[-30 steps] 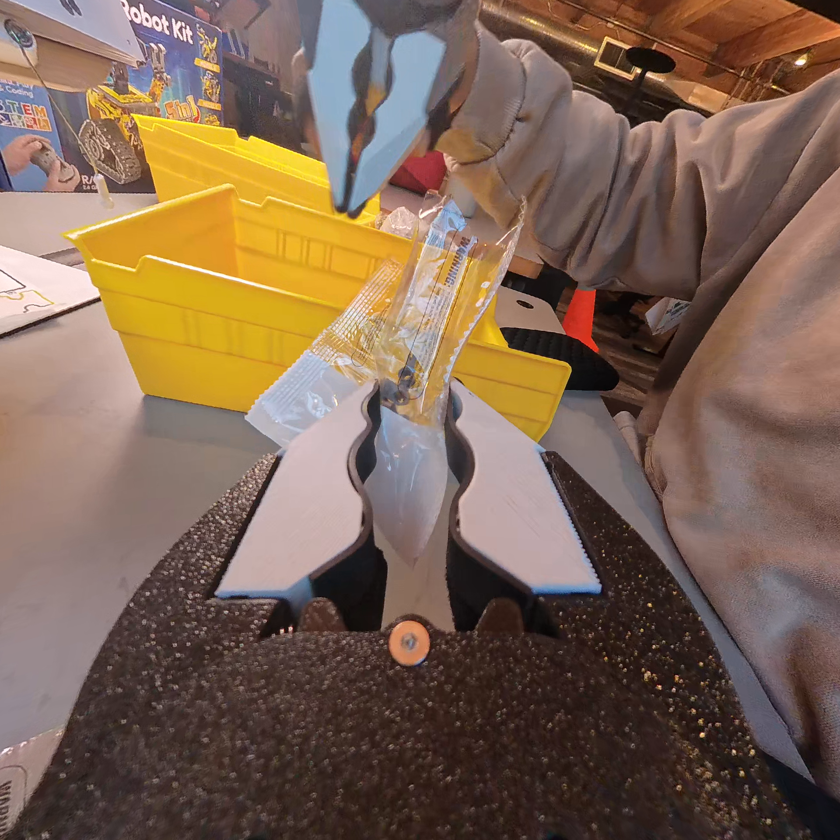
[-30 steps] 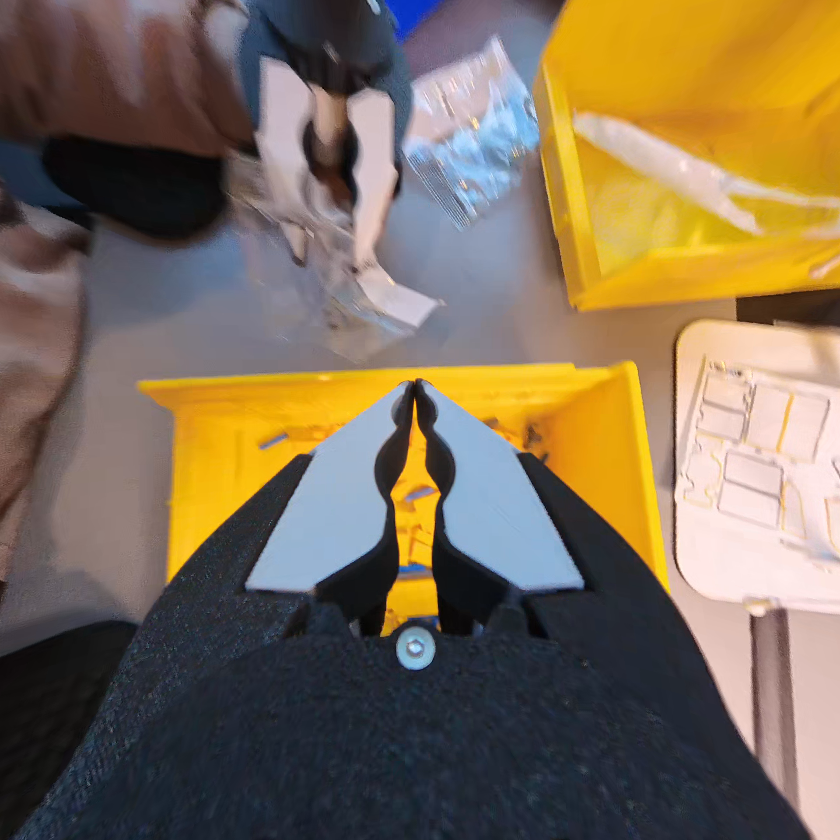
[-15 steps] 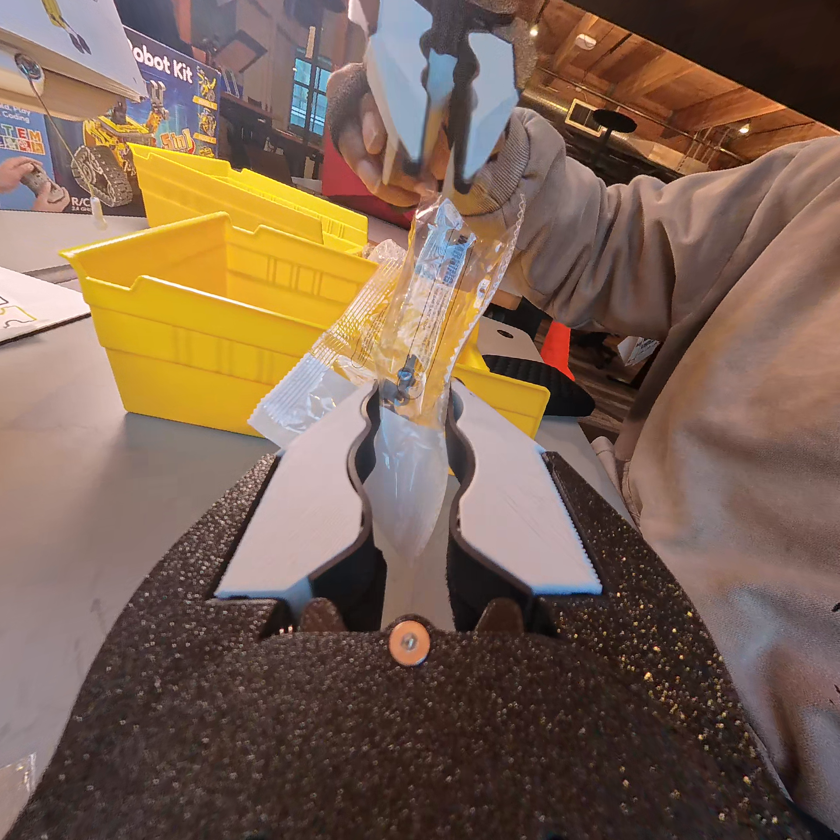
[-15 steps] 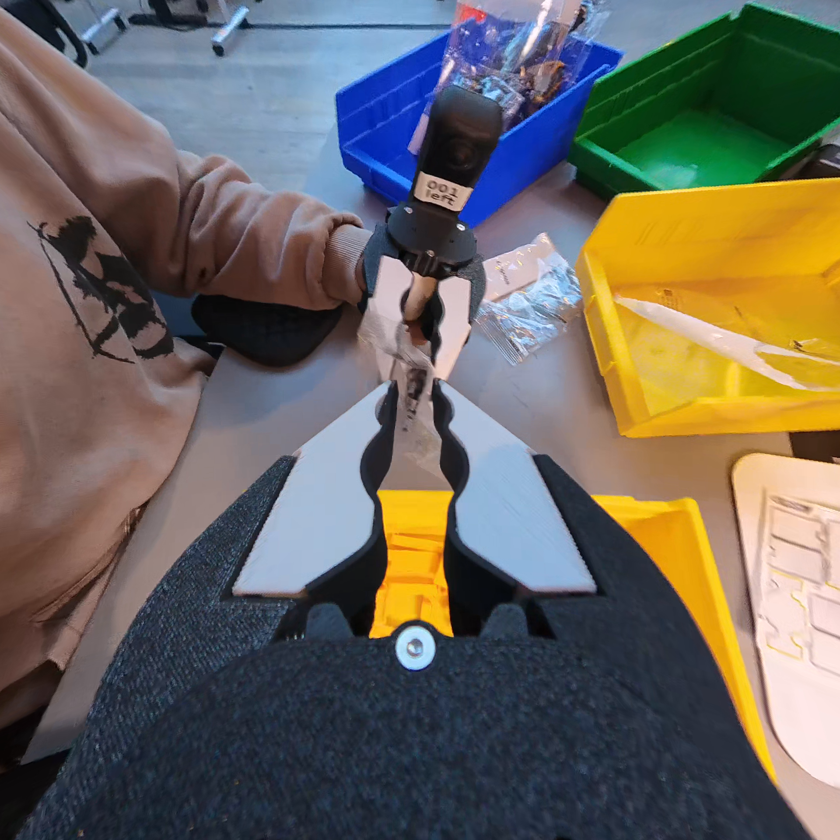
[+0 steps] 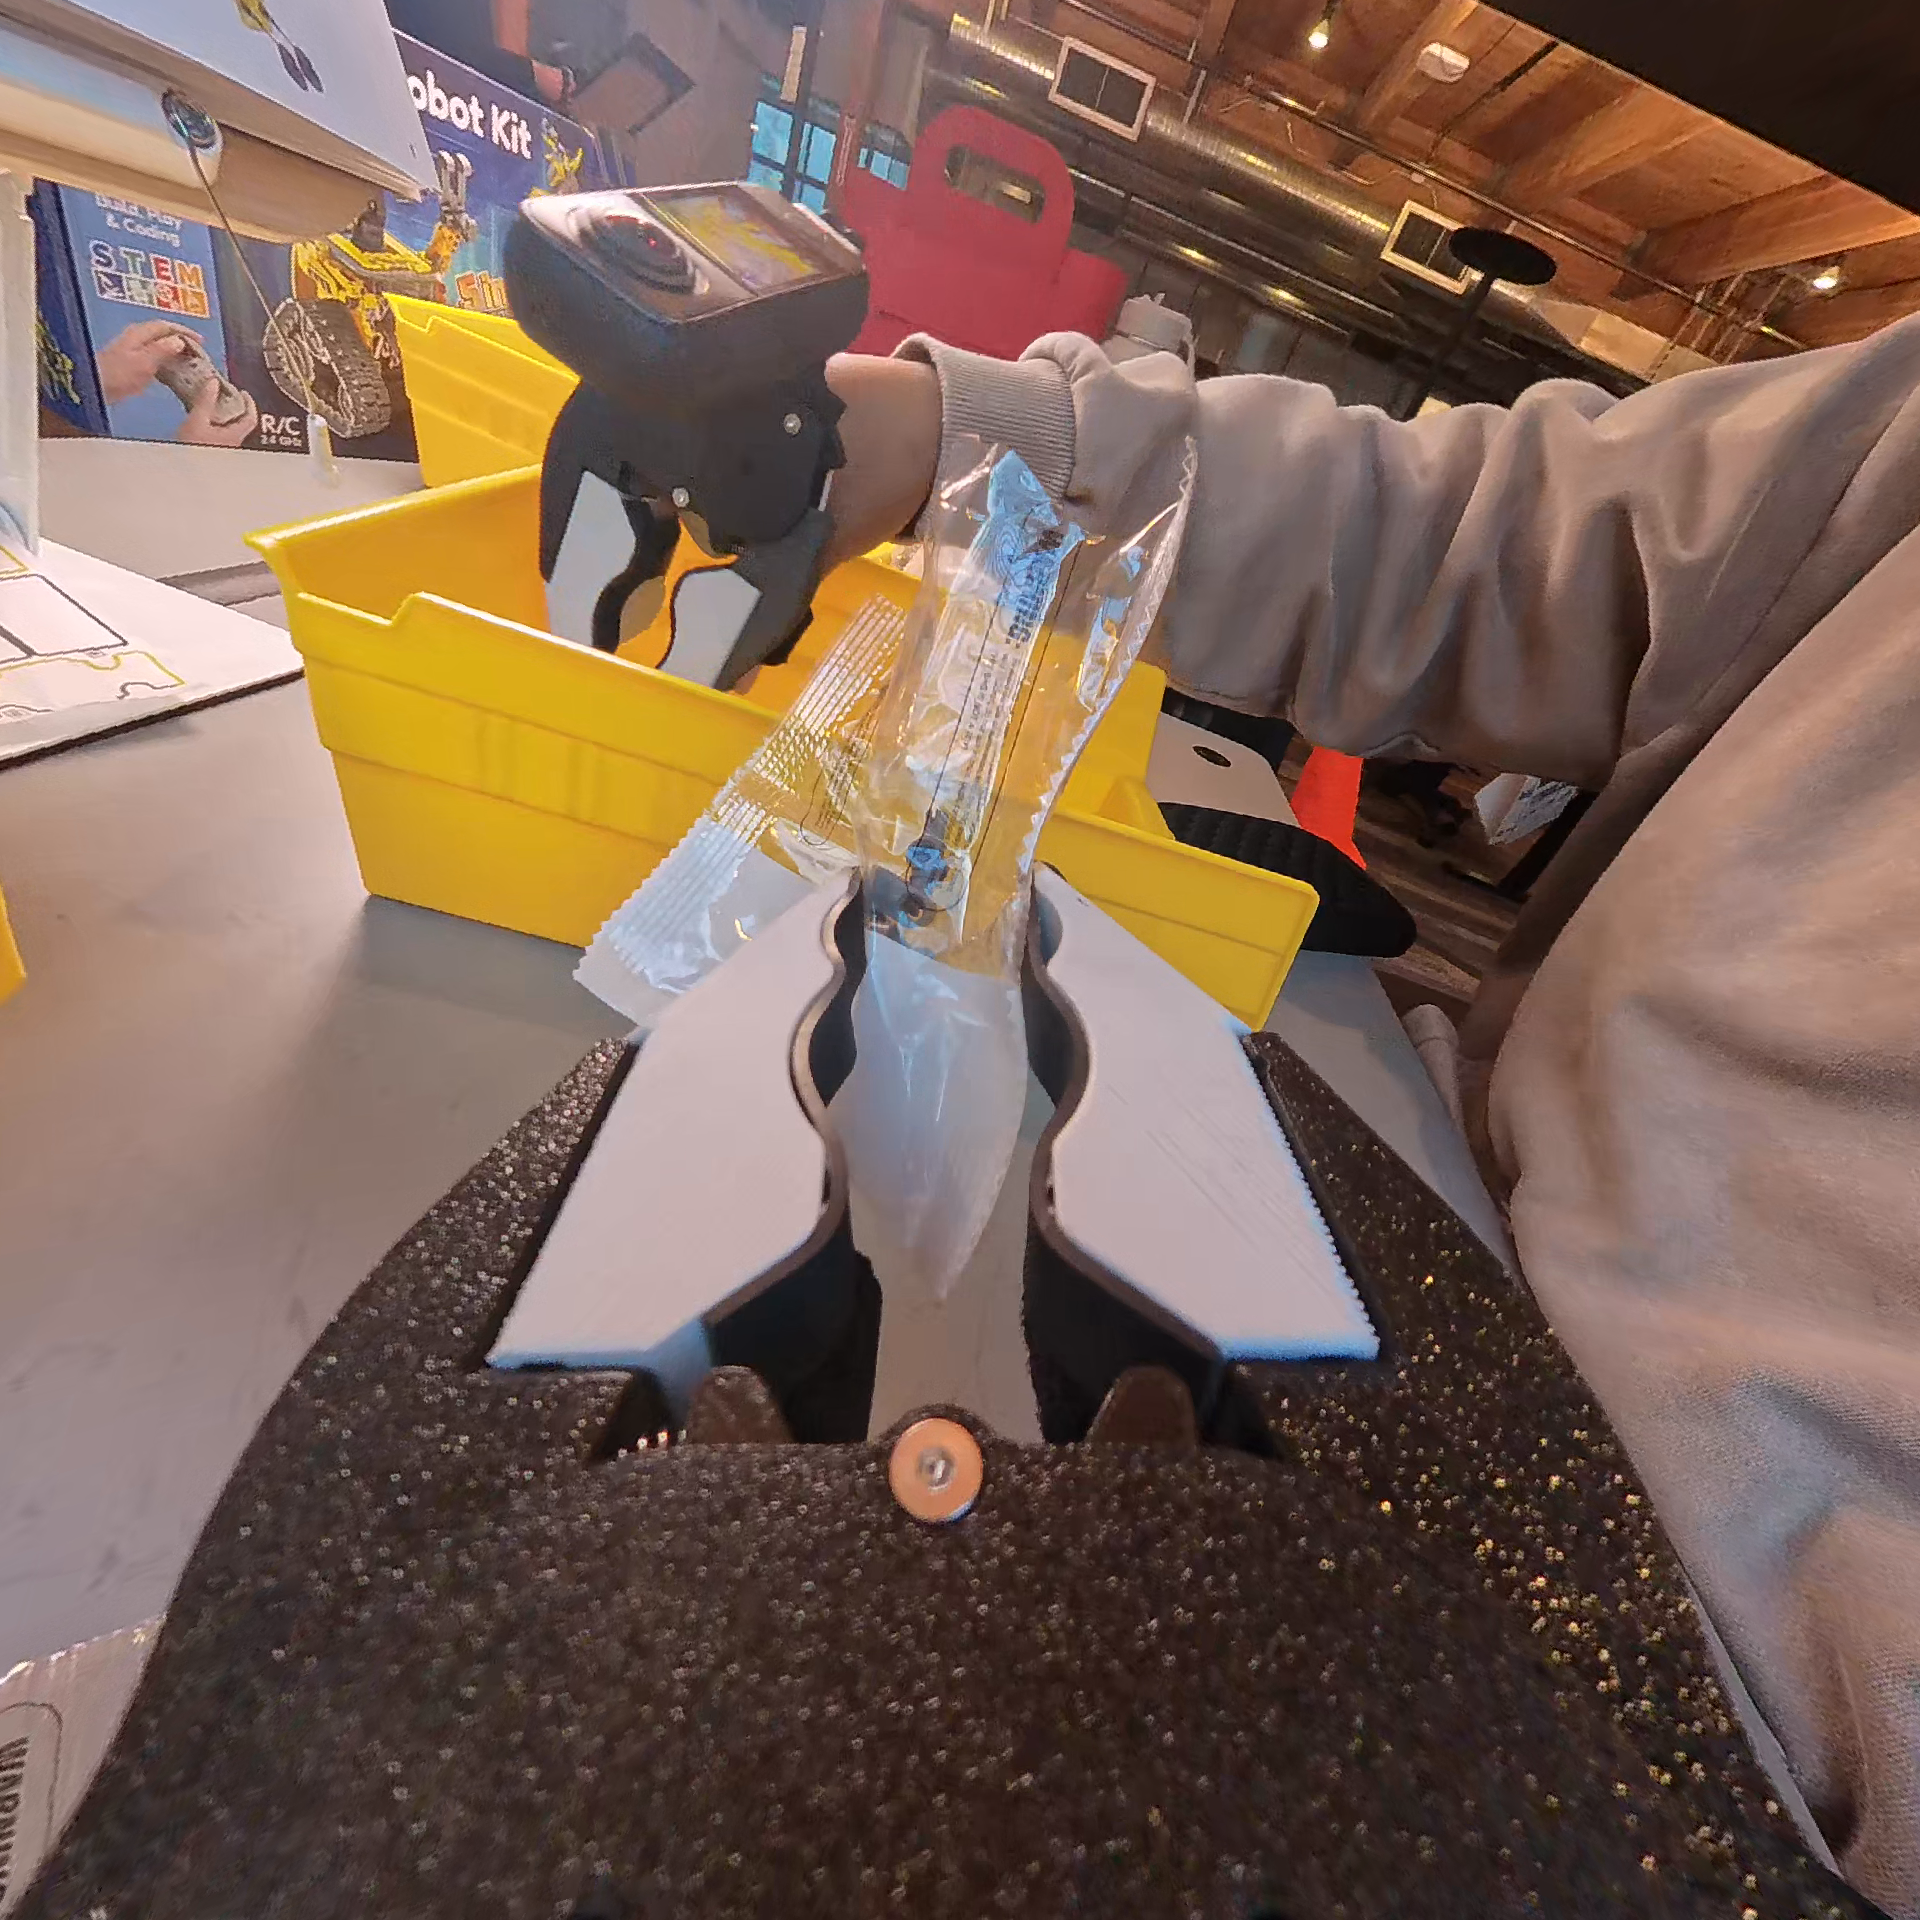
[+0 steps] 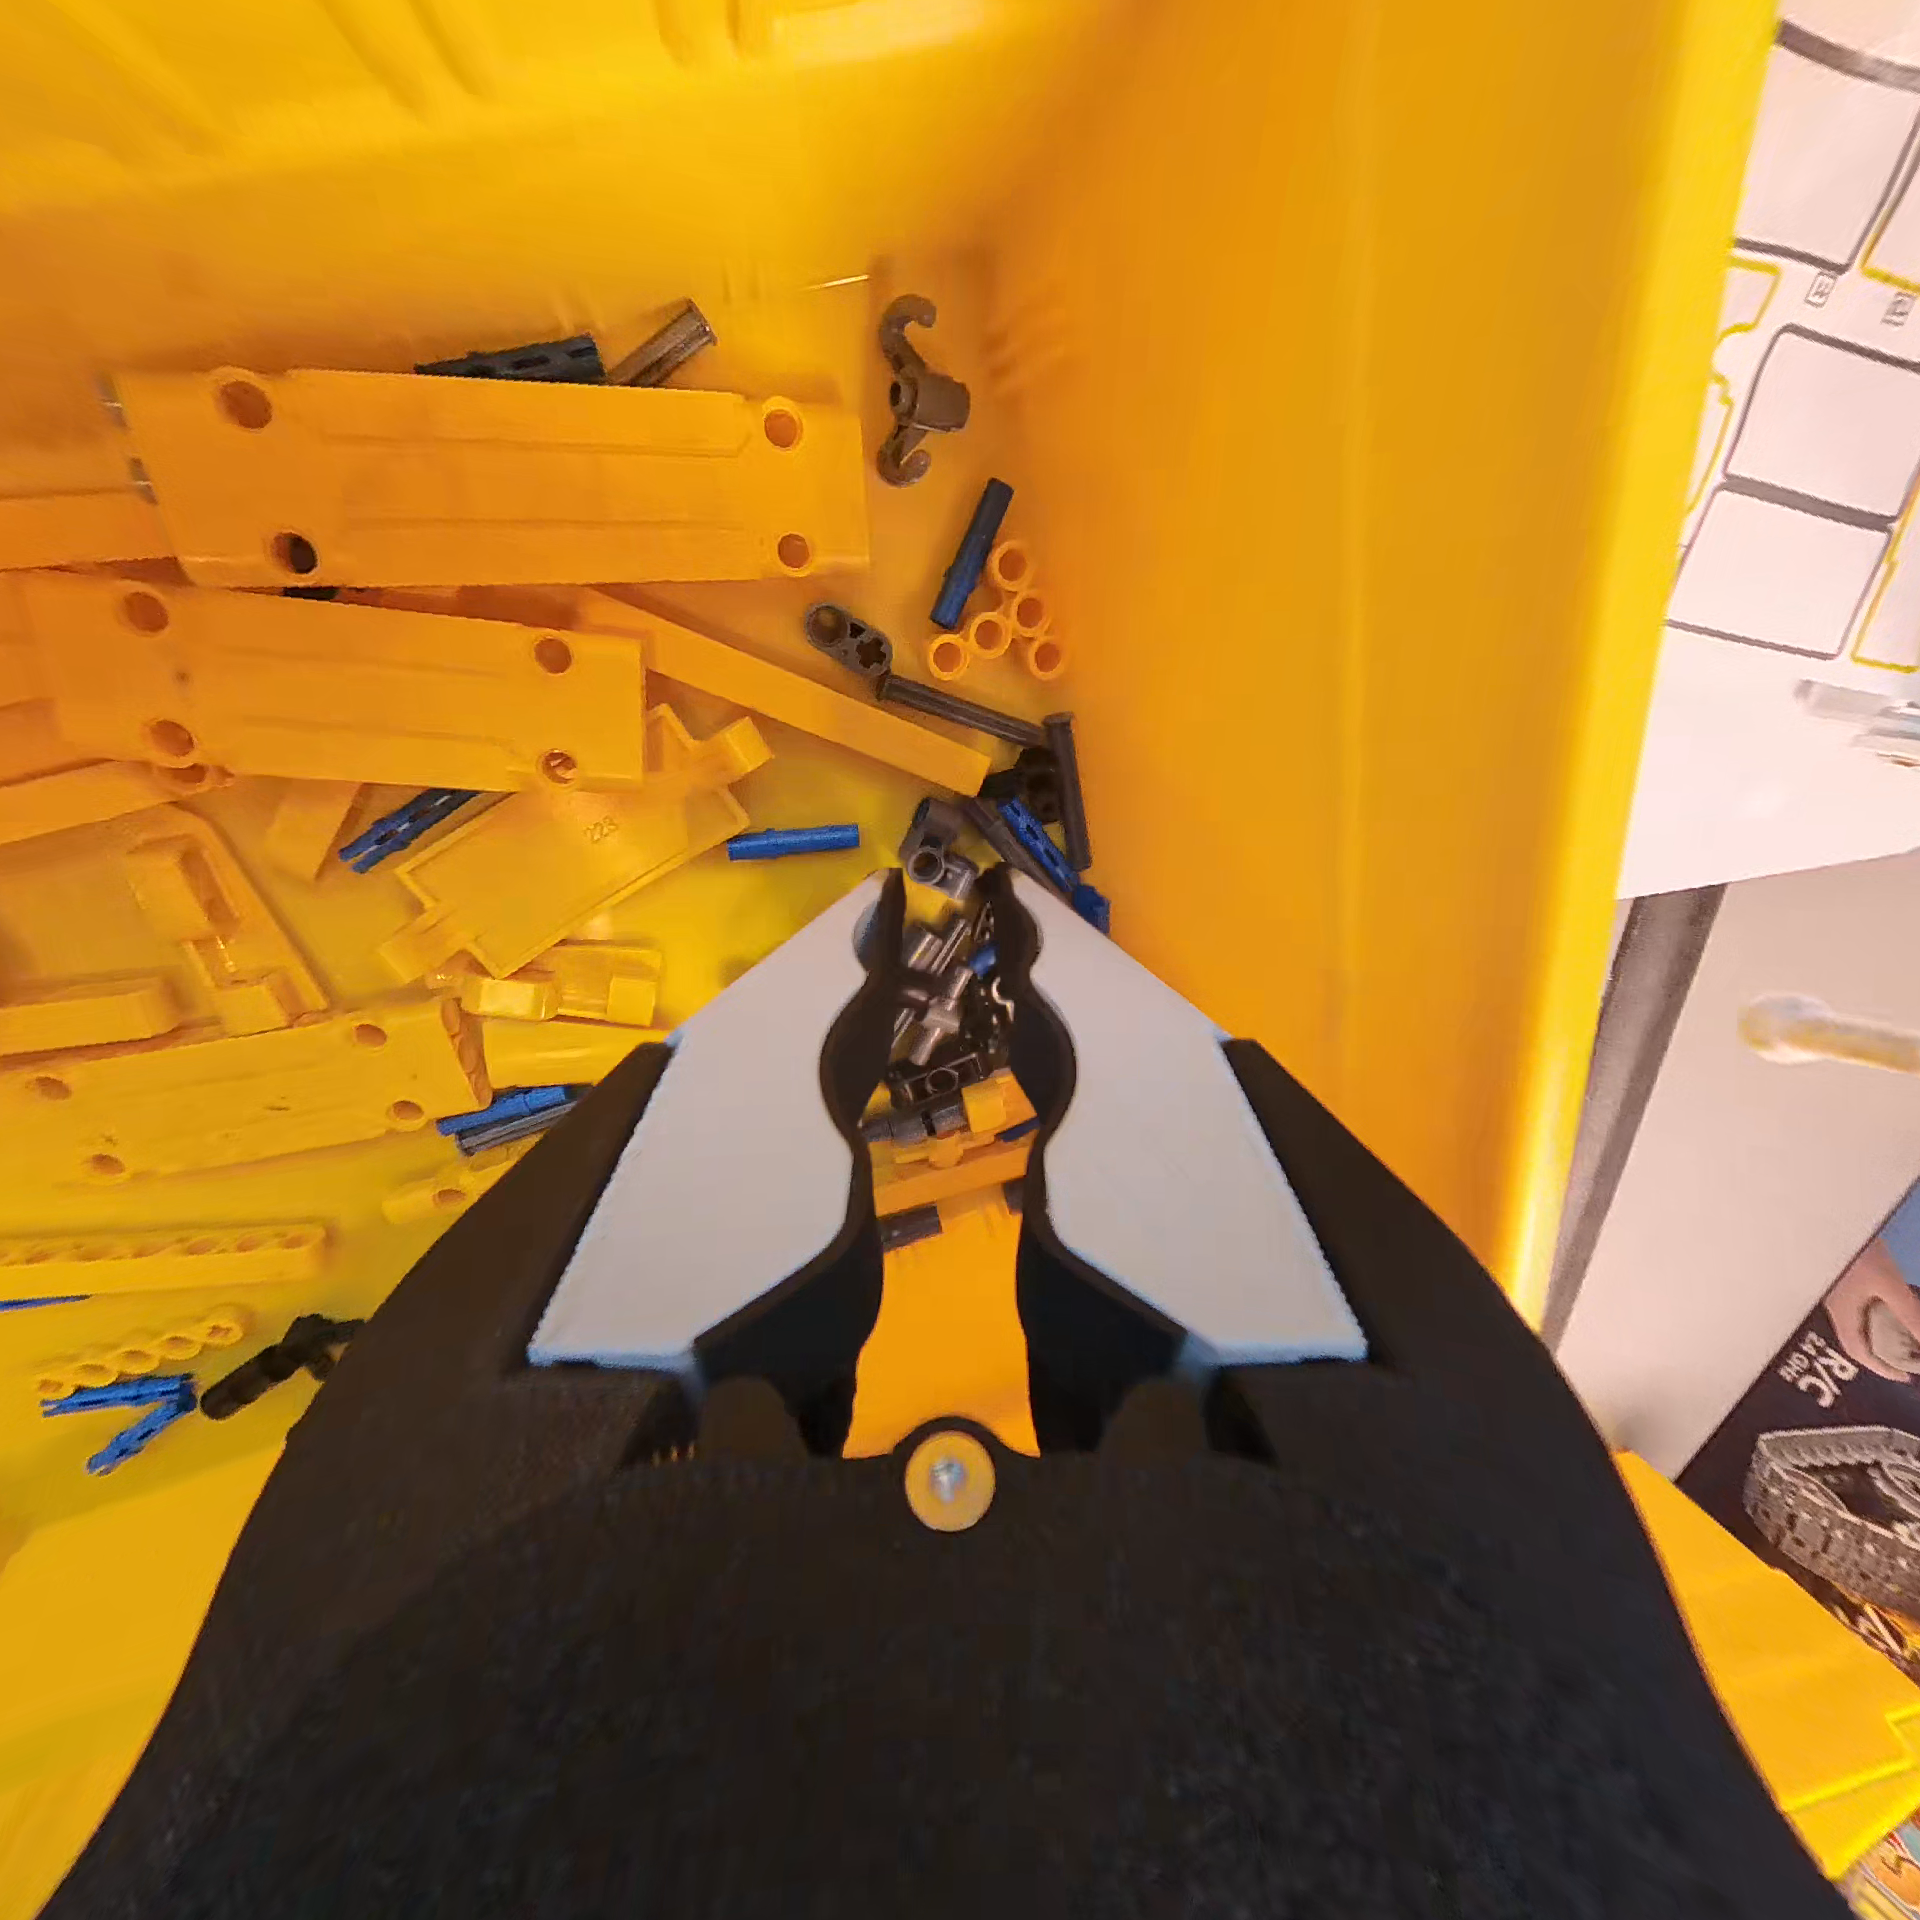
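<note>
L gripper (image 5: pixel 940 914) clamps a clear crinkly plastic bag (image 5: pixel 997 665), near empty, above the grey table (image 5: pixel 208 987). R gripper (image 6: pixel 945 883), fingers slightly apart, holds nothing, dips into yellow plastic bin (image 6: pixel 1299 520) over loose building pcs (image 6: pixel 488 468).

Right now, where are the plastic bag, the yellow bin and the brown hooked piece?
plastic bag (image 5: pixel 997 665): left wrist view, its clear middle.
yellow bin (image 5: pixel 499 748): left wrist view, its front wall.
brown hooked piece (image 6: pixel 914 395): right wrist view, its centre.
</note>
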{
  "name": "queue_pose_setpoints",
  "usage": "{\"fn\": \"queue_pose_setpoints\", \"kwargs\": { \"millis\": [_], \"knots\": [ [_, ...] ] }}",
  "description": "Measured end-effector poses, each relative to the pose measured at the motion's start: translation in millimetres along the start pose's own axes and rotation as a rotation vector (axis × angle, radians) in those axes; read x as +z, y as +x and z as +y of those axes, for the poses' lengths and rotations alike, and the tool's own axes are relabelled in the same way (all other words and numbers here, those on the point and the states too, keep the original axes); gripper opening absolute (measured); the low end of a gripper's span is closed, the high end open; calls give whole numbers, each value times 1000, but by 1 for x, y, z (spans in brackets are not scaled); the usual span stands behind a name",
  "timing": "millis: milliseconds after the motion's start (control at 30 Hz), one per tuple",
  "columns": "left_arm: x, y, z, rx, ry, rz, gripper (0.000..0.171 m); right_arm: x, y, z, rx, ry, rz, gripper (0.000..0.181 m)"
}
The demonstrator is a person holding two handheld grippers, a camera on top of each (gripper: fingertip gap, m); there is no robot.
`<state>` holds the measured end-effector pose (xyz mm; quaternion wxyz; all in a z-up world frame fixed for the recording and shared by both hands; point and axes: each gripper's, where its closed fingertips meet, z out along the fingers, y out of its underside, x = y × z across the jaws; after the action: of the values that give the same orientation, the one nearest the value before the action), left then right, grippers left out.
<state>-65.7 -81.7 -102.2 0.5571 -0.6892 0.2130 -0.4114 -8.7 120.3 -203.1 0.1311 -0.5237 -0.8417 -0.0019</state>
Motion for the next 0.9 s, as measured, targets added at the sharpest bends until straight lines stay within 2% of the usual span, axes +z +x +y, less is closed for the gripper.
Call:
{"fn": "queue_pose_setpoints", "kwargs": {
  "millis": [233,300,367,500,633,733,833,900],
  "knots": [
    [1,0,2,-4,-11,9,27,4,-5,-3,-3,-19,-83,13],
    [1,0,3,-4,-14,9,27,-1,-8,-4,-8,4,-99,5],
    [2,-1,4,-5,-18,5,27,-21,-16,-20,-7,119,-135,6],
    [3,-4,6,-17,-24,3,27,-98,-38,-76,-46,421,-167,5],
    [4,-4,8,-22,-29,3,27,-157,-82,-118,-154,613,-270,6],
    [4,-2,7,-16,-24,6,27,-161,-109,-132,-226,615,-313,6],
    [3,0,5,-14,-16,13,27,-154,-111,-136,-232,610,-301,14],
    [3,0,3,-10,-12,10,27,-163,-104,-137,-197,664,-315,17]
  ]
}}
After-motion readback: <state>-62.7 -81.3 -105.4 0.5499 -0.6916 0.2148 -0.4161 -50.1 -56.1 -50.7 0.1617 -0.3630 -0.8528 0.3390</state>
